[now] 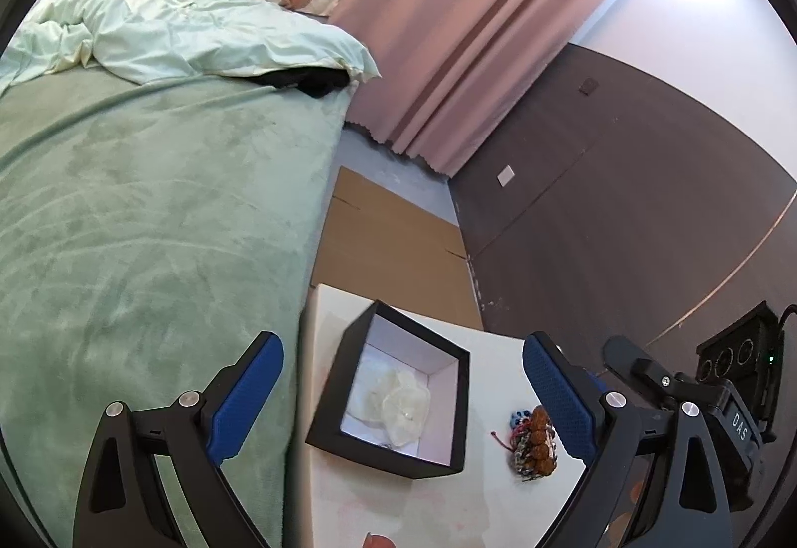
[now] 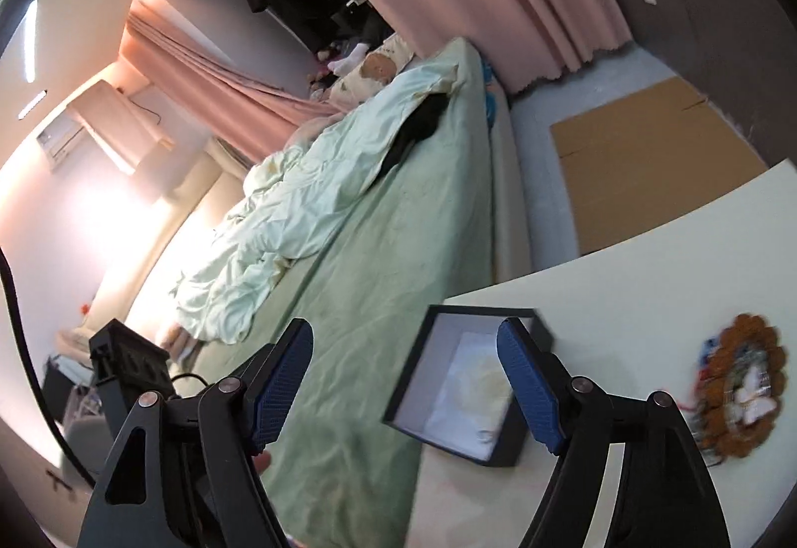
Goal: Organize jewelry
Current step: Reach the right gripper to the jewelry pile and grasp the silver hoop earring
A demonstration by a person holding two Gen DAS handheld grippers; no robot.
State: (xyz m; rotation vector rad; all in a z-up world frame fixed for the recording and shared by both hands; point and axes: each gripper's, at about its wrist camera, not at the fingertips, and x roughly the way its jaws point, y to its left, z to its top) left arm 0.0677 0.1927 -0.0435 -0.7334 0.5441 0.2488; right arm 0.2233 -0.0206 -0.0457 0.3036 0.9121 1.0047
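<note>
A black square box (image 1: 393,398) with a white lining stands open on the white table (image 1: 498,358). A cream fabric flower piece (image 1: 398,403) lies inside it. A pile of jewelry with a brown bead bracelet (image 1: 535,441) lies on the table right of the box. My left gripper (image 1: 401,378) is open and empty, above the box. In the right wrist view the box (image 2: 463,378) sits between the fingers of my right gripper (image 2: 406,358), which is open and empty. The brown bead bracelet (image 2: 742,383) with a white butterfly lies to the right, blurred.
A bed with a green blanket (image 1: 149,224) and a pale duvet (image 1: 174,30) borders the table's left side. Flat cardboard (image 1: 393,244) lies on the floor beyond the table. Pink curtains (image 1: 473,25) and a dark wall panel (image 1: 622,199) stand behind.
</note>
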